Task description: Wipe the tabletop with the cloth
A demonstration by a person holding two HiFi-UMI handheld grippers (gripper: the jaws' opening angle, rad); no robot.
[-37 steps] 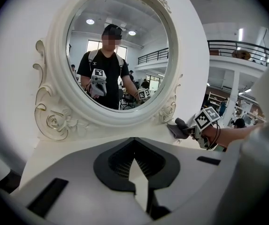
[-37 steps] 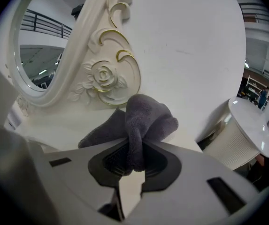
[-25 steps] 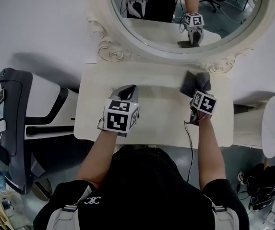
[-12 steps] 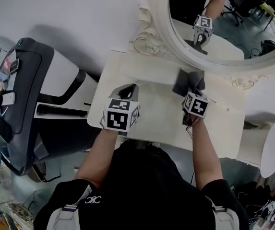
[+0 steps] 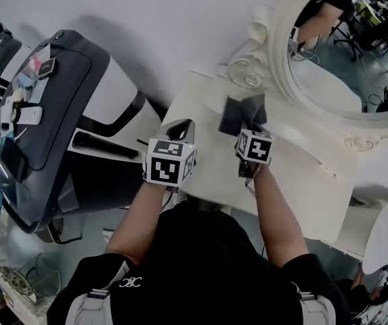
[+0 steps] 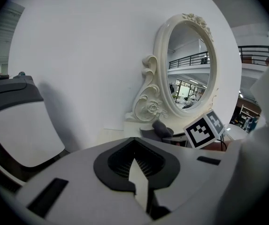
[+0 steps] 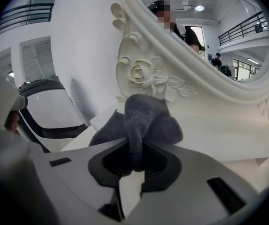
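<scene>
Gripping cloth (image 7: 146,121) between right gripper (image 7: 133,165) fingers (image 7: 101,167), bunched on tabletop (image 5: 302,175)

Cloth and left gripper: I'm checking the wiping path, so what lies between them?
Only bare tabletop lies between the left gripper and the cloth, which the right gripper holds; the head view shows it.

No legible txt or nos. showing. Left hand-held gripper (image 5: 182,131) & right hand-held gripper (image 5: 247,124) are carrying b/w square codes only; white shirt logo (image 5: 130,284) is showing too small to read.
</scene>
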